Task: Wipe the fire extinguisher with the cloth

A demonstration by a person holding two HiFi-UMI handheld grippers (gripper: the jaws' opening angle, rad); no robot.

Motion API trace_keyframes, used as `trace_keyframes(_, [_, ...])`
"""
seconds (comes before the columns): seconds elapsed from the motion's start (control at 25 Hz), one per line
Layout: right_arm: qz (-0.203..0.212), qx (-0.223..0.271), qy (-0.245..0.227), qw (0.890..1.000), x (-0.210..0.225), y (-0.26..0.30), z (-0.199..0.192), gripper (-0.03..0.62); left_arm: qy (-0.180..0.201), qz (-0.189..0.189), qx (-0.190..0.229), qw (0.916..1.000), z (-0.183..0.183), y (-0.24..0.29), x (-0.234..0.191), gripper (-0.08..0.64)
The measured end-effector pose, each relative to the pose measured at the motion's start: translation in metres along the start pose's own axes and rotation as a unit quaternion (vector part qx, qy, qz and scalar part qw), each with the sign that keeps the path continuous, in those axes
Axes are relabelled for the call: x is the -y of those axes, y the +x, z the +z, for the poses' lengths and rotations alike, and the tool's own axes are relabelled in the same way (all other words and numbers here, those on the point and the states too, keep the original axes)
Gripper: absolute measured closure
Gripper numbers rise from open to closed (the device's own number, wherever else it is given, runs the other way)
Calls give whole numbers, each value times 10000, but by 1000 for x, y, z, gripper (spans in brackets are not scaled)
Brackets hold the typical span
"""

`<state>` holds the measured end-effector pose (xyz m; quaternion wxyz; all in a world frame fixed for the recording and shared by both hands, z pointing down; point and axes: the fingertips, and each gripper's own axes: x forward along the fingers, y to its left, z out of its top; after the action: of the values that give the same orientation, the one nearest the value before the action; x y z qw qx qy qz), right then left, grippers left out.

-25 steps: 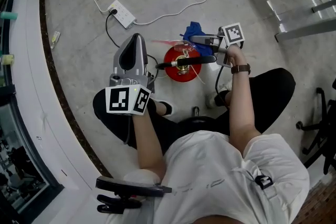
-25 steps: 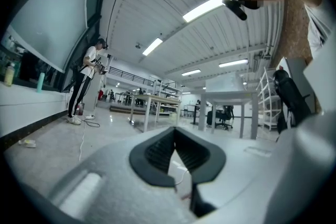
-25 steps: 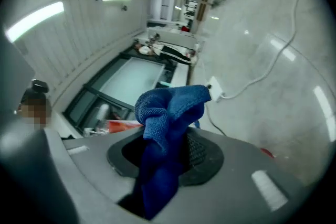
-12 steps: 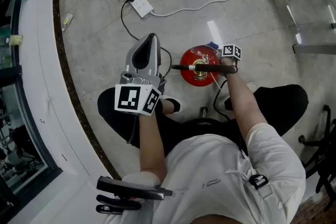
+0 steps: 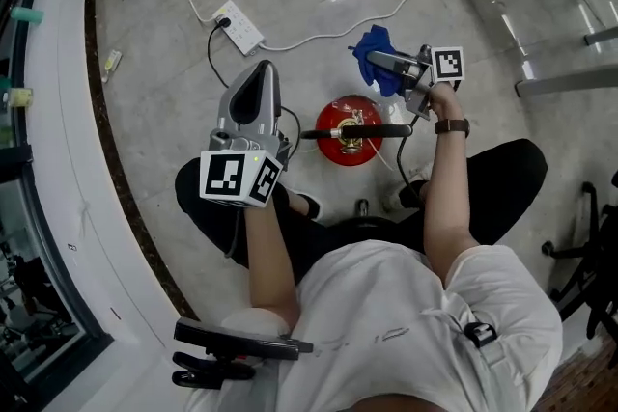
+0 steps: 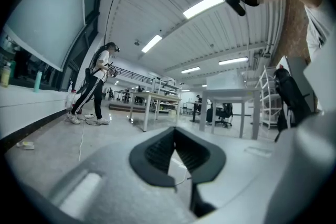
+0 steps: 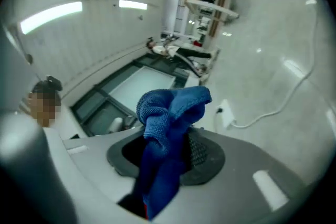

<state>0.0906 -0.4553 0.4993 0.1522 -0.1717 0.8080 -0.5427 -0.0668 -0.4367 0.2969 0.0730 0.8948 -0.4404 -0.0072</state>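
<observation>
Whereas half a second ago the right gripper (image 5: 379, 65) was held low against the 3 o'clock side of the fire extinguisher (image 5: 333, 148), it is now seen lifted away to about 1 o'clock of it. The blue cloth (image 5: 372, 45) is carried with it. In the right gripper view the cloth is pinched firmly between the jaws, bunched above them and trailing below. No contact between cloth and extinguisher is shown in the head view, so the cloth is judged to be off the surface between strokes. One pass down that side may be taken as made, with more of the red body probably left to be wiped.

The extinguisher is stood upright on the floor (image 5: 174, 63) between the person's feet. The left gripper (image 5: 257, 72) is held at its 9 o'clock, apart from it, with its jaws drawn together on nothing. A power strip (image 5: 238, 26) lies at 11 o'clock, well apart.
</observation>
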Motion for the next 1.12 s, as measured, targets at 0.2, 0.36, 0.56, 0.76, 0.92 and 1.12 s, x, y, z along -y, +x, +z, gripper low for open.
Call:
trace_keyframes(0.2, [1599, -1685, -952, 9680, -141, 21, -20, 460, 32, -193, 248, 9995, 7, 6, 2, 560])
trace_keyframes(0.36, [1559, -2688, -1157, 9434, -141, 33, -58, 457, 10, -253, 277, 9993, 7, 7, 4, 560])
trace_keyframes(0.56, [822, -2091, 59, 9744, -48, 45, -48, 463, -35, -258, 232, 9994, 4, 6, 3, 560])
trace_keyframes(0.76, [-860, -3102, 933, 9422, 127, 38, -132, 459, -121, -115, 50, 9998, -11, 5, -7, 560])
trace_keyframes(0.92, [-1777, -2616, 1603, 9350, 236, 25, -183, 456, -213, 70, -251, 9994, -23, 3, -11, 560])
trace_keyframes(1.12, [-2460, -2304, 1483, 9297, 299, 14, -197, 454, -313, 248, -415, 9983, -43, -1, -24, 560])
